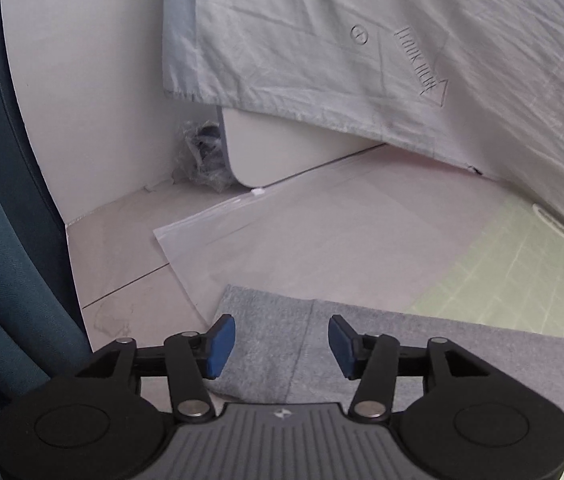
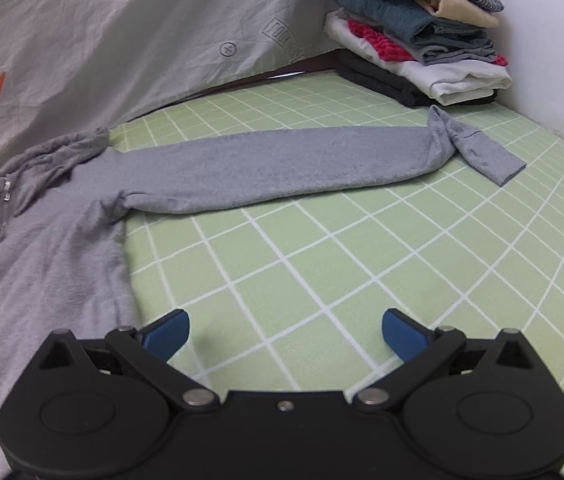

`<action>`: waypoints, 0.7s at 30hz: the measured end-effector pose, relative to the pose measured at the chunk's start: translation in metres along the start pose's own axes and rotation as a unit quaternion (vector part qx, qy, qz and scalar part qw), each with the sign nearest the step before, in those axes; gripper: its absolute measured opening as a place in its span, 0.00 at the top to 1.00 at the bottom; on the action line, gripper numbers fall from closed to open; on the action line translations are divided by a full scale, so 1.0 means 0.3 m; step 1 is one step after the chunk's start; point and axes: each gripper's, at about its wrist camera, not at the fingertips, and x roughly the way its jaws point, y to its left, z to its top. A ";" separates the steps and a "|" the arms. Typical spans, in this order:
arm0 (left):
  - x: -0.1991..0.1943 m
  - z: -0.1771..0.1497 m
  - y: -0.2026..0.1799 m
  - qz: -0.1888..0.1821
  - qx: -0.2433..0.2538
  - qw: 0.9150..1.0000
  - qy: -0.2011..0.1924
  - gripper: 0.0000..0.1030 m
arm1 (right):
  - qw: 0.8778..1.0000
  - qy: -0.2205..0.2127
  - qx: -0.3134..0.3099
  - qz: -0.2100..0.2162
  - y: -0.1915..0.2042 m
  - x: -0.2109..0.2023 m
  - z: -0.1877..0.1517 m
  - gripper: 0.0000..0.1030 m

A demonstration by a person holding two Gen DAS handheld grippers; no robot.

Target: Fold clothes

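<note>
The grey zip-front cotton hoodie (image 2: 54, 248) lies flat on the green mat with white grid lines (image 2: 322, 264), 1 sleeve (image 2: 282, 168) stretched out to the right, its cuff folded over. The left gripper (image 1: 281, 346) hovers over the other grey sleeve (image 1: 362, 344), blue pads apart, nothing between them. The right gripper (image 2: 285, 334) hangs over bare mat, jaws wide apart, empty. A stack of folded clothes (image 2: 422, 36) sits far right; a pale bedsheet (image 2: 122, 40) drapes behind.

bare green checked mat (image 2: 362, 264) lies open ahead of the right fingers (image 2: 170, 332). a stack of folded clothes (image 2: 422, 36) blocks the far right corner; the hanging pale sheet (image 2: 102, 52) walls the far side.
</note>
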 end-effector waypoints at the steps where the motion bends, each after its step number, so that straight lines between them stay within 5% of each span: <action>1: -0.031 -0.014 -0.029 -0.016 0.012 1.000 -0.006 0.40 | 1.000 0.004 -0.003 0.016 0.007 -0.022 -0.006 0.00; 6: -0.139 -0.140 -0.220 -0.152 0.085 0.984 0.032 0.38 | 0.994 0.040 -0.008 0.099 0.040 -0.096 -0.047 0.00; 12: -0.202 -0.364 -0.458 -0.297 0.165 0.932 0.128 0.38 | 0.988 0.058 -0.039 0.134 0.051 -0.139 -0.084 0.03; 14: -0.229 -0.435 -0.526 -0.309 0.207 0.918 0.138 0.38 | 0.987 0.066 -0.044 0.140 0.048 -0.143 -0.087 0.07; 17: -0.265 -0.514 -0.595 -0.302 0.246 0.911 0.134 0.38 | 0.986 0.080 -0.056 0.135 0.037 -0.133 -0.097 0.11; 20: -0.280 -0.557 -0.636 -0.274 0.255 0.919 0.125 0.39 | 0.982 0.087 -0.078 0.151 0.029 -0.126 -0.089 0.13; 21: -0.286 -0.560 -0.633 -0.268 0.245 0.923 0.125 0.39 | 0.978 0.092 -0.087 0.164 0.030 -0.125 -0.082 0.25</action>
